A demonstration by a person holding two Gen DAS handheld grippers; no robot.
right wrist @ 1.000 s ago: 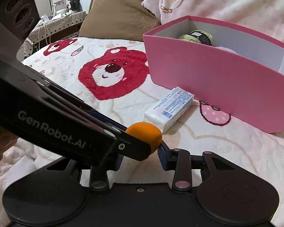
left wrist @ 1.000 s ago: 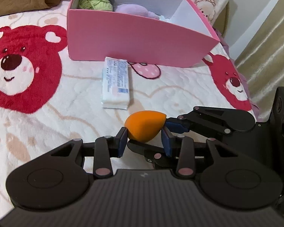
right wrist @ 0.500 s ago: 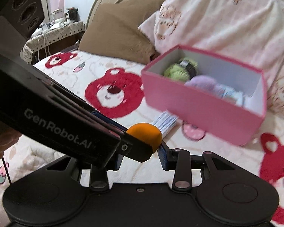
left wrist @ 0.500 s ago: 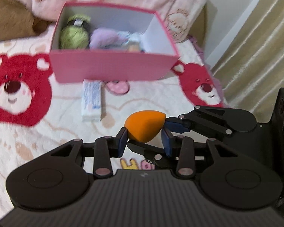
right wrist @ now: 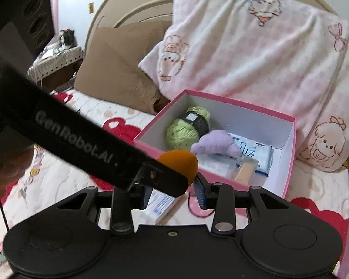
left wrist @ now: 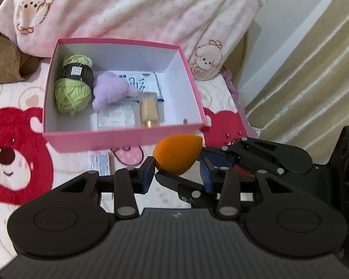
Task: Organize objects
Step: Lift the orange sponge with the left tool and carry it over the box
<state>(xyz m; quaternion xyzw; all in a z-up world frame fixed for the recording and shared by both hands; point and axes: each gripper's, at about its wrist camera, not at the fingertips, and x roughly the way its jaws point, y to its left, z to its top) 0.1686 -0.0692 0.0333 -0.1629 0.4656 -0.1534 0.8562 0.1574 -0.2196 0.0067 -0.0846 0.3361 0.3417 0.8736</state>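
On the left of the bed, a red bear (left wrist: 9, 160) is printed on the blanket (left wrist: 23, 88), and the pink box (left wrist: 118, 139) sits on it with green yarn (left wrist: 73, 93), a purple fluffy toy (left wrist: 110, 89) and a small tan bottle (left wrist: 148, 107) inside. A white packet (left wrist: 98, 160) lies just in front of the box. To the right, the orange egg-shaped sponge (left wrist: 176, 151) is up in the air near the box's front wall, squeezed by both the left gripper (left wrist: 178, 171) and the right gripper (right wrist: 172, 189), whose jaws are nearly closed around it.
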